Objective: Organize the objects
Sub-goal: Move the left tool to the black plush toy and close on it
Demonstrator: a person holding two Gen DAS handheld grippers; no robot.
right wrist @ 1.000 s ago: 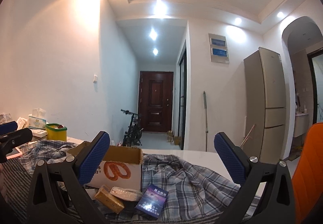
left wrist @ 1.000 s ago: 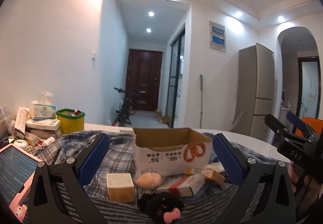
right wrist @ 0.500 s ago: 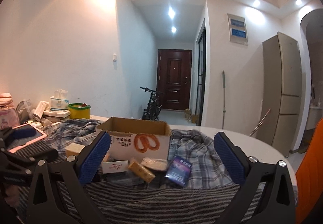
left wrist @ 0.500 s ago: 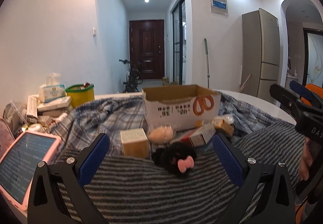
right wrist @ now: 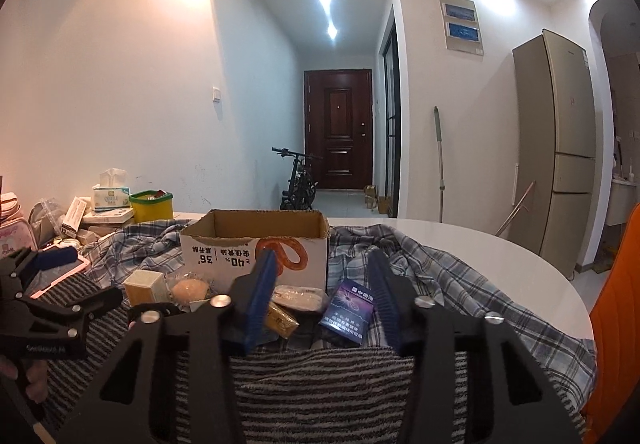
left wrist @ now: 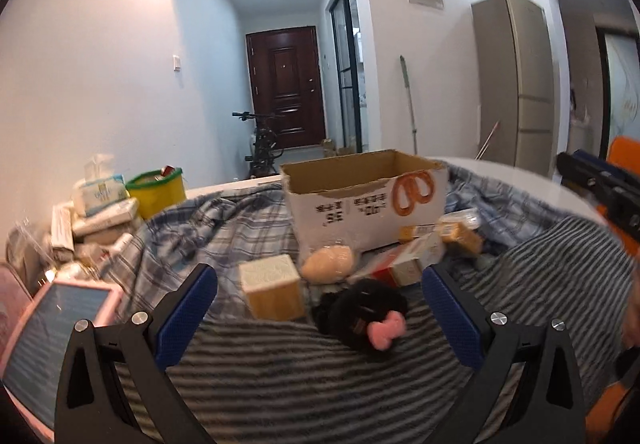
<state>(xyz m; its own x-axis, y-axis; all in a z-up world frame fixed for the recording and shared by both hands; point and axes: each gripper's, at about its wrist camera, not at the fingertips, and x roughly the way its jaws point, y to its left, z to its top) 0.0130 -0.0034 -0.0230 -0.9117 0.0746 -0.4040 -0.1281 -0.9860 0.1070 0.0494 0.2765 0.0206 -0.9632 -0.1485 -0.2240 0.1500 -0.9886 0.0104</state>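
Clutter is seen in the left wrist view heaped just in front of the cardboard box (left wrist: 362, 200): a yellow carton (left wrist: 272, 290), a black plush with a pink bow (left wrist: 362, 314) and a red-and-white packet (left wrist: 404, 264), all framed by the left gripper (left wrist: 320, 318), whose fingers are spread wide on nothing. In the right wrist view the right gripper (right wrist: 322, 302) is drawn in as narrow as it goes, with nothing clamped, and the purple pack (right wrist: 350, 310) lies beyond the tips, just in front of the box. Trouble is likely if those narrowed jaws are driven forward, since the pack could be shoved under the plaid cloth (right wrist: 420, 276).
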